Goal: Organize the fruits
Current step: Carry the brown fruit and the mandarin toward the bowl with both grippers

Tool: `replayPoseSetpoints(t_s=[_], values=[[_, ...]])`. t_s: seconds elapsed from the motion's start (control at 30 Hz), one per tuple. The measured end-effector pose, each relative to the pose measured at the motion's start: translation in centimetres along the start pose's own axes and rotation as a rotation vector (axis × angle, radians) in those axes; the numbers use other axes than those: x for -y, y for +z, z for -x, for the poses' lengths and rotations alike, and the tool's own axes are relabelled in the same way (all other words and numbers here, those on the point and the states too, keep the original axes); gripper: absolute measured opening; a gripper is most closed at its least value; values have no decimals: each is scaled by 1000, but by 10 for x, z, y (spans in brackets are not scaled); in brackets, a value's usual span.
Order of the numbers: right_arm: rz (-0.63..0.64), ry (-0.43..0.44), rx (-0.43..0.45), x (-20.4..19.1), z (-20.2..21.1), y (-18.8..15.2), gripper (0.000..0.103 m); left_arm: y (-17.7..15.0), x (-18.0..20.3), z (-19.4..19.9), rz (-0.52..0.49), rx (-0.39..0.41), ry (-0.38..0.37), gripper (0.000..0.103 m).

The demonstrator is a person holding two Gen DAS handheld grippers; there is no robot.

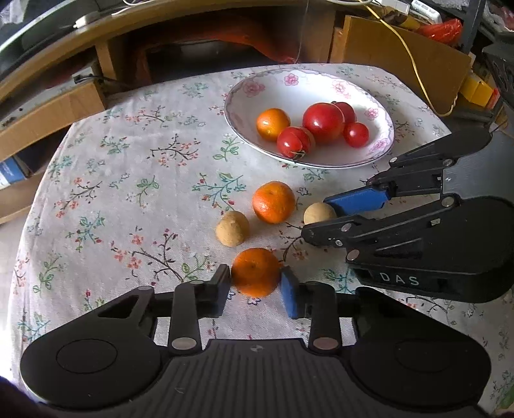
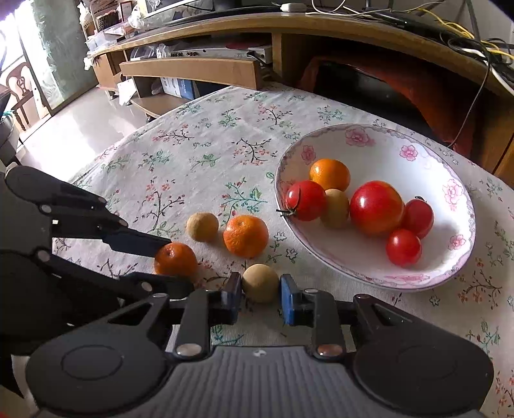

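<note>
Tablecloth (image 1: 128, 193): left tool (image 1: 256, 283) half-hides tangerine (image 1: 255, 271).

Orange tangerines (image 1: 273, 202), red tomatoes (image 1: 323, 122), pink-flowered white bowl (image 1: 250, 88), floral tablecloth (image 1: 128, 180).

You see a floral tablecloth (image 1: 128, 180) covering the table. Behind it stands a curved wooden desk (image 2: 321, 30) with a shelf board (image 2: 192, 69) beneath its top. A yellow cable (image 1: 408, 54) hangs across a cardboard box (image 1: 401, 61) at the far right. A blue-and-white carton (image 2: 180, 86) sits under the shelf. At far left, a wooden chair (image 2: 21, 93) stands on the pale floor (image 2: 80, 119).
</note>
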State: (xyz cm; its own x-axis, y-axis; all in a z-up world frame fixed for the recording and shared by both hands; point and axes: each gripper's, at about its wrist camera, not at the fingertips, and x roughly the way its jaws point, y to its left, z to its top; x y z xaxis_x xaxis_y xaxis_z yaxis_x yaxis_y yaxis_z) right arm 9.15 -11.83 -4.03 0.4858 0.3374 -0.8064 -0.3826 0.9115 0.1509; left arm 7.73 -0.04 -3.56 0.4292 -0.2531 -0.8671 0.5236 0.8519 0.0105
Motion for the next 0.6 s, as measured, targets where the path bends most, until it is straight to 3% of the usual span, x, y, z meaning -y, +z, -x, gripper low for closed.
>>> replayPoseSetpoints(t_s=[0.6], values=[[3, -46, -32, 2, 19, -18, 28, 0, 14, 3, -33, -11, -3, 40]])
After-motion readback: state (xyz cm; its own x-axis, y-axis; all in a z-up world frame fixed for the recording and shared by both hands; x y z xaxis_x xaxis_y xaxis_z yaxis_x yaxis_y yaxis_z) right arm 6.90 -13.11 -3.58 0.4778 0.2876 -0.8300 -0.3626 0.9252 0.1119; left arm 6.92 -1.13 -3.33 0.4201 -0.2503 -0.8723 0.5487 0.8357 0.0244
